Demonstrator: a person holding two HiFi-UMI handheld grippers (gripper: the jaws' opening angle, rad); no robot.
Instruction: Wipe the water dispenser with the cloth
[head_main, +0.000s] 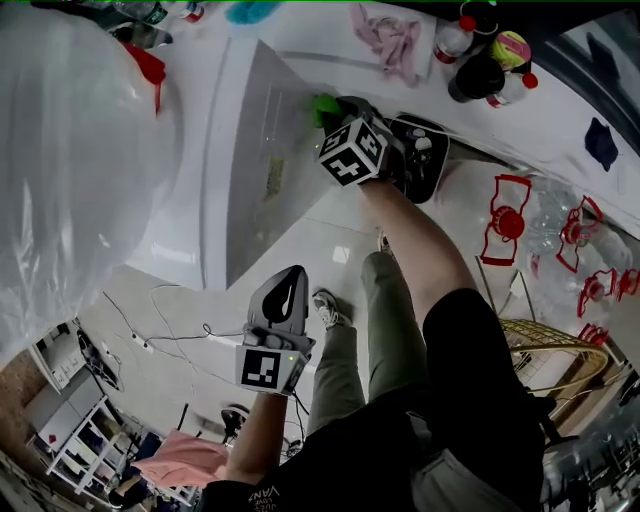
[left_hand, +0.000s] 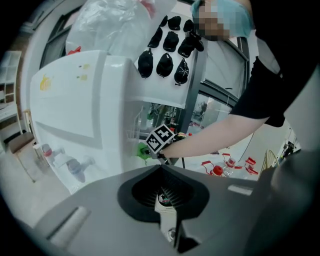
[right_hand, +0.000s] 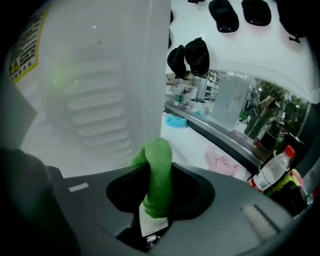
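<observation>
right tongs (head_main: 335, 112) clamped on the green cloth (head_main: 322, 104). we see a folded wad of it sticking out past the tips, up against the side panel of the water dispenser (head_main: 250, 150) near that panel's back edge. in the right gripper view the panel is white with moulded louvres (right_hand: 100, 115) and a yellow warning sticker (right_hand: 27, 50) at upper left.

left tongs (head_main: 288, 285) together, nothing in them, held low and nearer to us, well apart from the dispenser. left gripper view looks at the dispenser front: two taps (left_hand: 75, 165) low down, with a big jug wrapped in clear plastic (left_hand: 110, 20) on top.

room: glossy white tile floor (head_main: 300, 240), with cables (head_main: 170, 320) trailing at near left. red-capped bottles (head_main: 510, 220) lie on the floor at right, a gold wire basket (head_main: 545, 345) near them. far side: a white ledge (head_main: 300, 40) carrying a pink rag (head_main: 395, 40) and a few bottles (head_main: 480, 60). black caps (left_hand: 165, 50) hang on the wall.
</observation>
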